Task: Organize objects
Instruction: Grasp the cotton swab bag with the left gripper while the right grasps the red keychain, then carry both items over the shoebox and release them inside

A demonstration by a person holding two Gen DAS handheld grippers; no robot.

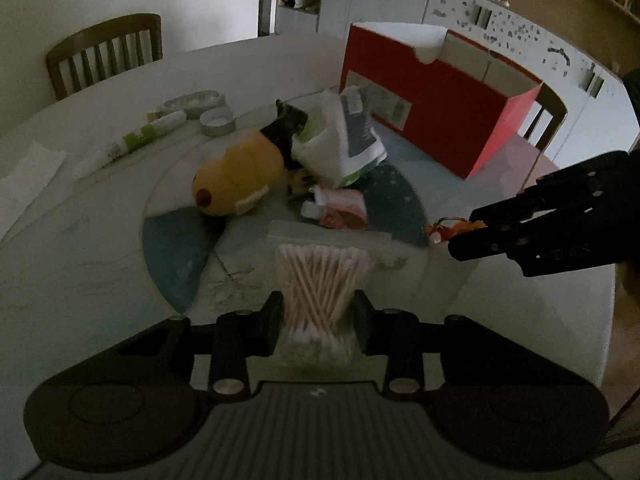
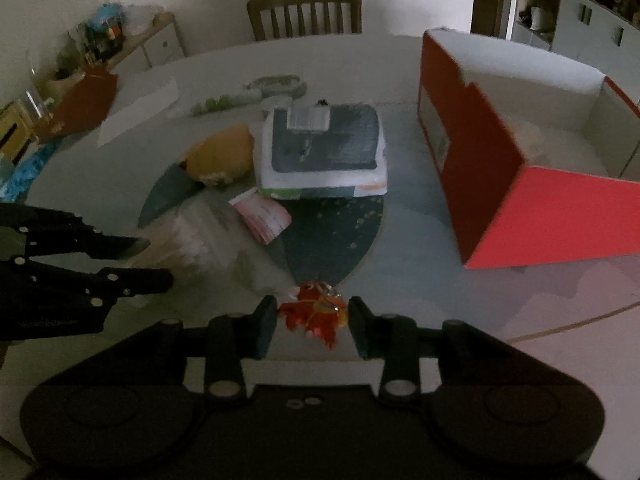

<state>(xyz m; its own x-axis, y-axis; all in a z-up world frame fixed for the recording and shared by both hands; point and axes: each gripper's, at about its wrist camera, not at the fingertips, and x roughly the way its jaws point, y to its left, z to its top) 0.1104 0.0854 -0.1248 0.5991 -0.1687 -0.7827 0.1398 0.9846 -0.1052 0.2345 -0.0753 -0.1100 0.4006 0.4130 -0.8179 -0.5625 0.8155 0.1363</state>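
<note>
Two items are in hand and, as far as can be judged, none of the loose things has yet been put away. The left hand-held gripper is clamped on a clear packet of cotton swabs, which is gripped across its middle and appears to be raised just above the bench. The right hand-held gripper is closed on a small red-orange keychain figure, gripped between the fingers near the front edge of the bench.

The red box stands open at the right side of the bench, well apart from both grippers. Something pale is seen at its bottom, but what it is cannot be told.

Much is left on the bench. A yellow plush toy lies near the middle, touching a white and dark-blue packet. A small pink-and-white packet lies just in front of these. Farther back a green-and-white tube and a round tin with its lid are seen, and a sheet of paper lies at the left edge.

The task is judged to be at an early stage: the two held items are presumably meant for the box, and the rest remains to be gathered.
</note>
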